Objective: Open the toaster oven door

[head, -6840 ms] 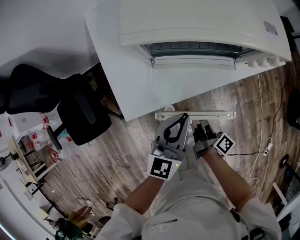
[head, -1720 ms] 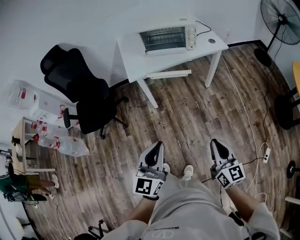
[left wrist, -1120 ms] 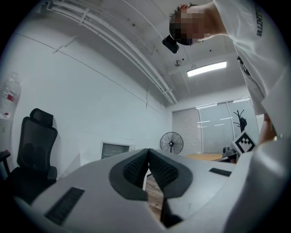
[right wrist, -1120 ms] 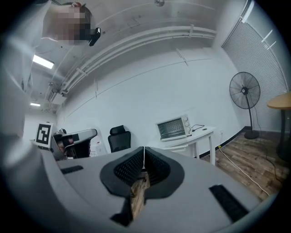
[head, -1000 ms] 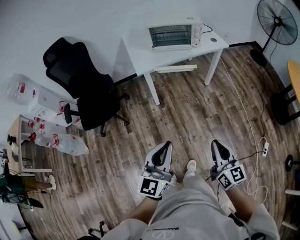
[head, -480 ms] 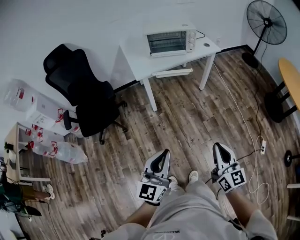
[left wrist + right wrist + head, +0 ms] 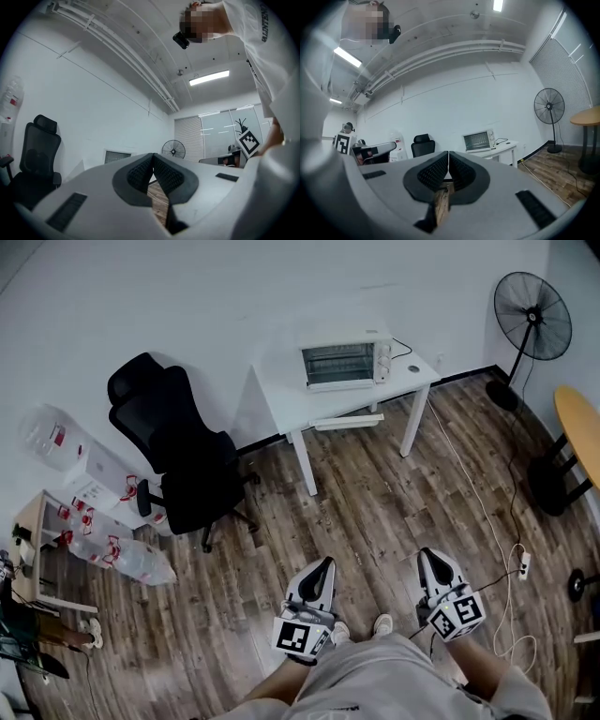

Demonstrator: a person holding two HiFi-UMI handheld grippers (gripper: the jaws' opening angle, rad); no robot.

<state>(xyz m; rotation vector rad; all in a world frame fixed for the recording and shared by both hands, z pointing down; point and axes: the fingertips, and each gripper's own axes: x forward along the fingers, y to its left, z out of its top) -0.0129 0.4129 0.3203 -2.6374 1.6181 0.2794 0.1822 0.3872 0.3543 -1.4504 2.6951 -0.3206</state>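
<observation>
The toaster oven [image 7: 345,362] stands on a white table [image 7: 412,379] against the far wall, several steps from me. It is too small here to tell how its door stands. My left gripper [image 7: 322,565] and right gripper [image 7: 428,557] hang low in front of my legs over the wood floor, both shut with nothing between the pads. In the right gripper view the jaws [image 7: 448,153] meet below the distant oven [image 7: 478,139]. The left gripper [image 7: 153,157] also shows closed pads, with the oven [image 7: 117,156] small behind them.
A black office chair [image 7: 178,456] stands left of the table. A standing fan [image 7: 532,315] is at the far right, with a round wooden tabletop [image 7: 581,427] nearer. A power strip [image 7: 521,563] and cable lie on the floor. Water bottles and boxes [image 7: 56,442] sit at the left.
I have backed away from the table, where both grippers were close to the oven. Over the last second the room has slid a little in view; both grippers stay shut.
</observation>
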